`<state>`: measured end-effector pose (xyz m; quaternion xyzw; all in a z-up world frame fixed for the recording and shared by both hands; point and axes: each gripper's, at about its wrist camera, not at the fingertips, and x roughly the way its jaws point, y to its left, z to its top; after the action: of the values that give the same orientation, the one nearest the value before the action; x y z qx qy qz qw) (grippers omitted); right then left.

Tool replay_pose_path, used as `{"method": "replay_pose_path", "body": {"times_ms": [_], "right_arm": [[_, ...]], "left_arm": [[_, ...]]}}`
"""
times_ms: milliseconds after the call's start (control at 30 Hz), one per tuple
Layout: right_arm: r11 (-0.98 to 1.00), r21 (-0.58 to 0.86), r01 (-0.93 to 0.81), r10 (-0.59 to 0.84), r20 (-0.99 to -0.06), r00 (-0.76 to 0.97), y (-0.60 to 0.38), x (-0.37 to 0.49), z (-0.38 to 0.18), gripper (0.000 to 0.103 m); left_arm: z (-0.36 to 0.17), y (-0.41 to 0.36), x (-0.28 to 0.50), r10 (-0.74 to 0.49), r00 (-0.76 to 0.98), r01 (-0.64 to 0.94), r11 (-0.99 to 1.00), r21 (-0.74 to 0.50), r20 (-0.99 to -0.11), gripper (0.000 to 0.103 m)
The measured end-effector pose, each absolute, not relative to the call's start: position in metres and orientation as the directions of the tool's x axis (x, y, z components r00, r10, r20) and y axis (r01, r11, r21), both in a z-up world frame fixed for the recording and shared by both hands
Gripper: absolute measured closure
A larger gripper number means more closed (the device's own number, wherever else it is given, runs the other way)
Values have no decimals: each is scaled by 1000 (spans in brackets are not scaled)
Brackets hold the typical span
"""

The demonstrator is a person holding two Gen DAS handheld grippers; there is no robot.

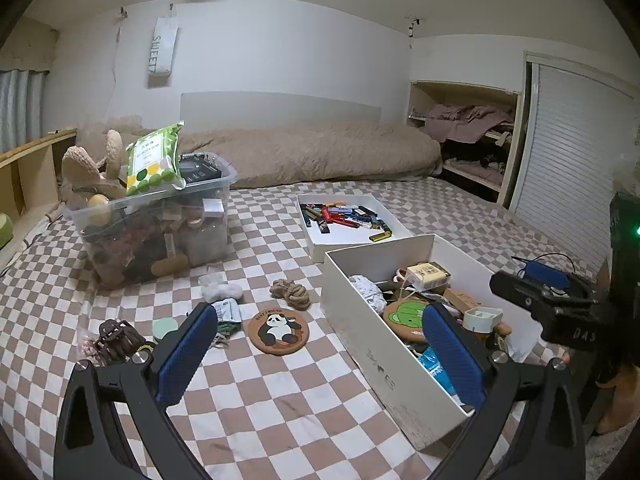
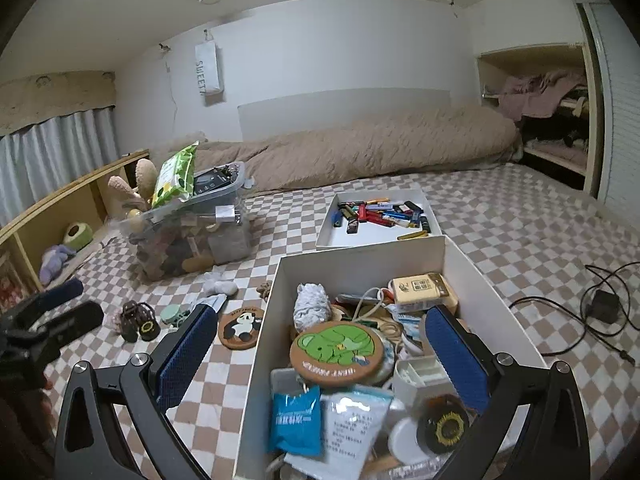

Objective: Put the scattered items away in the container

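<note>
Bedspread (image 1: 280,400), brown-and-white checked, serves as the work surface. White cardboard box (image 1: 376,364), the open container, sits at its near right, already piled with a green bear coaster (image 2: 338,350), pouches and small cases; its low walls let items drop in from above. Scattered items remain in a loose cluster on the cloth to the box's left: panda coaster (image 1: 278,330), knotted rope (image 1: 291,293), white sock (image 1: 222,291), brown hair claw (image 1: 116,340). Left gripper (image 1: 320,354) hangs spread wide and empty above the panda coaster and the box wall. Right gripper (image 2: 320,354), likewise spread and empty, is poised over the box contents.
</note>
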<state>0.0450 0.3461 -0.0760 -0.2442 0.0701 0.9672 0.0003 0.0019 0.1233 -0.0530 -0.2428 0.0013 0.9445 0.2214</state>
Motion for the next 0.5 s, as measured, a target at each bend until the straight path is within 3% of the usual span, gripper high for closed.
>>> {"method": "replay_pose_path", "body": {"times_ms": [500], "right_arm": [[-992,96,-83,26,-486,-874,339,93,-80,0]], "left_arm": [[-53,113,30,409,-787,-414,-905,-95,-461,0]]}}
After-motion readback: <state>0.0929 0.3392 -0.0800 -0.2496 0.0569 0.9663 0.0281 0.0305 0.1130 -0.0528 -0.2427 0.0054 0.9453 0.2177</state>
